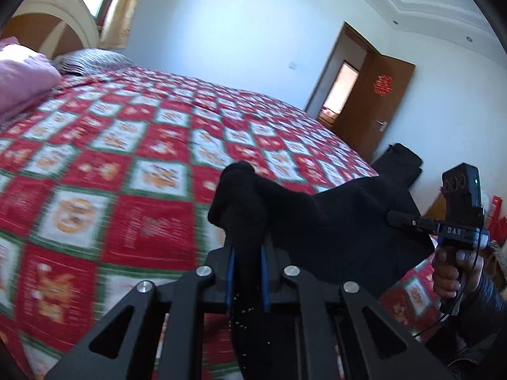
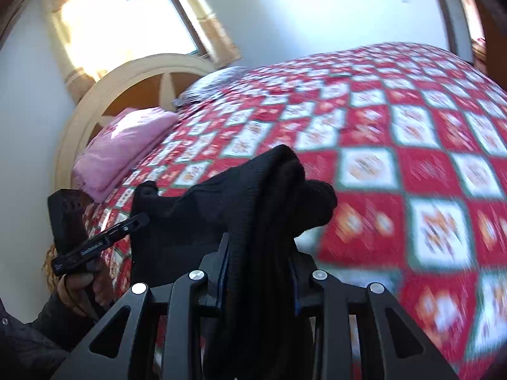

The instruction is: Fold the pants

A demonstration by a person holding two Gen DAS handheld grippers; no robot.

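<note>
A bed (image 1: 133,145) covered by a red, white and green checked quilt (image 2: 396,145) fills both views, its arched cream headboard (image 2: 104,95) against the wall under a bright window (image 2: 126,19). A pink pillow (image 2: 123,145) lies at the head end, a grey patterned one (image 1: 92,58) beside it. A brown door (image 1: 380,101) stands open in the far wall.

The black pants (image 1: 332,221) hang above the quilt, stretched as a dark, ribbed, knit-looking band between the two tools, with bunched folds at each end.

The left gripper (image 1: 247,253) is clamped tight on one bunched end. The right gripper (image 2: 259,253) is closed on a thicker wad of the same fabric, which spills over its jaws. A hand (image 1: 456,272) in a dark sleeve holds the right tool's grip.
</note>
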